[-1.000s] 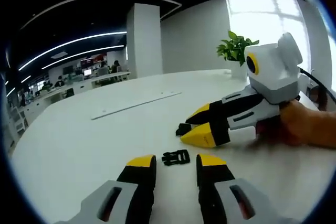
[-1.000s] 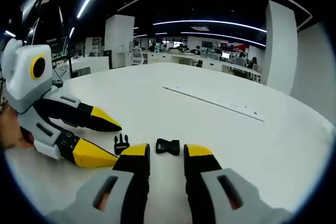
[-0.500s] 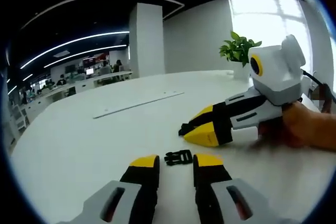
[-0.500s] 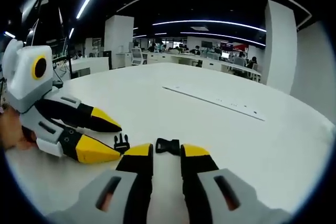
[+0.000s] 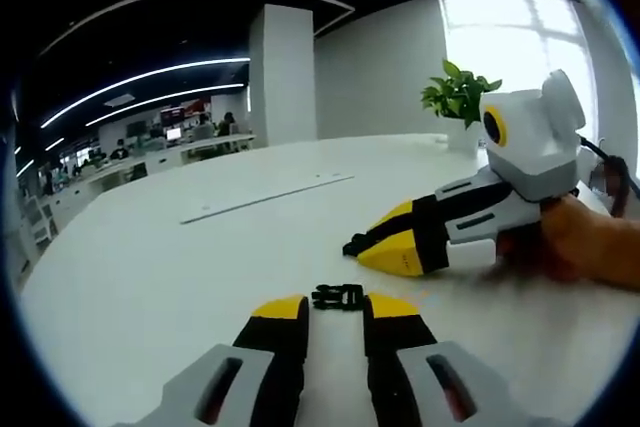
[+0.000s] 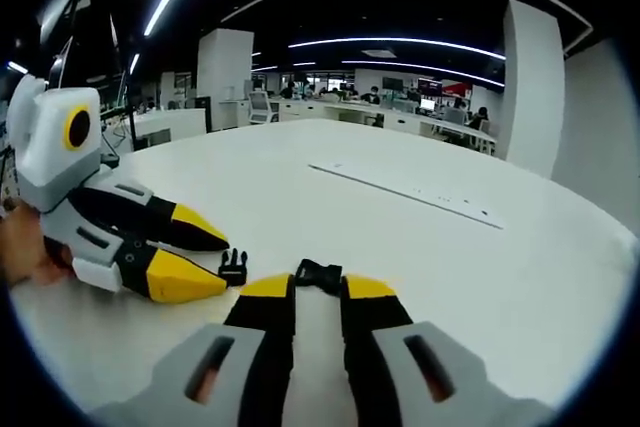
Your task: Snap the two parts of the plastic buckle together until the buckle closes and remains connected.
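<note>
Table (image 5: 150,277): wide white surface in an open office; both buckle halves lie on it, not joined.
Buckle halves: two black plastic pieces. In the left gripper view one piece, the pronged half (image 5: 337,296), lies flat just past the tips of that view's own jaws, between them. The other piece, the socket half (image 5: 354,244), shows as a small black shape at the tips of the other tool.
Same halves, right gripper view: socket half (image 6: 318,275) sits between this view's own yellow jaw tips, apparently touching them; pronged half (image 6: 233,267) lies just left of it, right by the lower yellow tip of the other tool. The halves are near each other but apart.
Left gripper (image 5: 335,307): jaws parted by a narrow gap, yellow tips either side of the pronged half; whether they press on it I cannot tell. In the right gripper view it (image 6: 205,262) comes in from the left with jaws spread, a hand (image 6: 25,252) behind it.
Right gripper (image 6: 318,287): jaws nearly together, the socket half at their tips; firm clamp or mere contact is not clear. In the left gripper view it (image 5: 375,242) reaches in from the right, held by a hand (image 5: 590,247).
Background: potted plant (image 5: 458,97) by a bright window, white pillar (image 5: 282,72), a long pale strip (image 5: 265,197) lying on the table.
</note>
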A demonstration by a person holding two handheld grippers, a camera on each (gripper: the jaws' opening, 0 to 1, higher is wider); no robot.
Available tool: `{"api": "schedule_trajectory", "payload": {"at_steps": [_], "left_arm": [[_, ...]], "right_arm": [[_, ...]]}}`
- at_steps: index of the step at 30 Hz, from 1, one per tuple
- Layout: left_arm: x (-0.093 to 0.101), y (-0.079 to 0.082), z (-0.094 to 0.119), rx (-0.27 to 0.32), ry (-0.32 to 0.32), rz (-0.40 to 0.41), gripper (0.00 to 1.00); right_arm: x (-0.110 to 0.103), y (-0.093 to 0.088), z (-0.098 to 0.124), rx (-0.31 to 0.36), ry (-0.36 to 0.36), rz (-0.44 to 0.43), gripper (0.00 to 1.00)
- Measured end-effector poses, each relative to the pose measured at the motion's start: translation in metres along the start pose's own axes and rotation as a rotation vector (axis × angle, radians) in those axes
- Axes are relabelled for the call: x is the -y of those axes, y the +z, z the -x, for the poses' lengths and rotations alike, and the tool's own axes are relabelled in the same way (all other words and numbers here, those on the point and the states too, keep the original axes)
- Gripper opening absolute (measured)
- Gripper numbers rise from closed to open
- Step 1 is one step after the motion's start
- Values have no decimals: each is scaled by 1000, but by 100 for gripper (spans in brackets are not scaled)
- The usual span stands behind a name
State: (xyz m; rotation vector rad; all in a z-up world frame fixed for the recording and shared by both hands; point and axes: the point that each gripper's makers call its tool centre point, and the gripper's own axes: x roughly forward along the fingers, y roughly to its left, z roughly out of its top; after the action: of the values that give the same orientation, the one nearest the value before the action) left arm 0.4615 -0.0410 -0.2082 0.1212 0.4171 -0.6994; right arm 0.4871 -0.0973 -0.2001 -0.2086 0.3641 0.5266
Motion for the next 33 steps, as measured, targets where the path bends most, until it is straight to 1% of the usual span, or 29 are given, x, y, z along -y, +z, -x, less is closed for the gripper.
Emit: {"api": "schedule_trajectory", "payload": {"at_steps": [18,33], "left_arm": [[0,0,1,-3,-3,5,19],[2,0,2,-5,-8,-7,19]], "right_arm": [[2,0,0,0,1,3,18],[4,-3,8,-5,3,-15,17]]}}
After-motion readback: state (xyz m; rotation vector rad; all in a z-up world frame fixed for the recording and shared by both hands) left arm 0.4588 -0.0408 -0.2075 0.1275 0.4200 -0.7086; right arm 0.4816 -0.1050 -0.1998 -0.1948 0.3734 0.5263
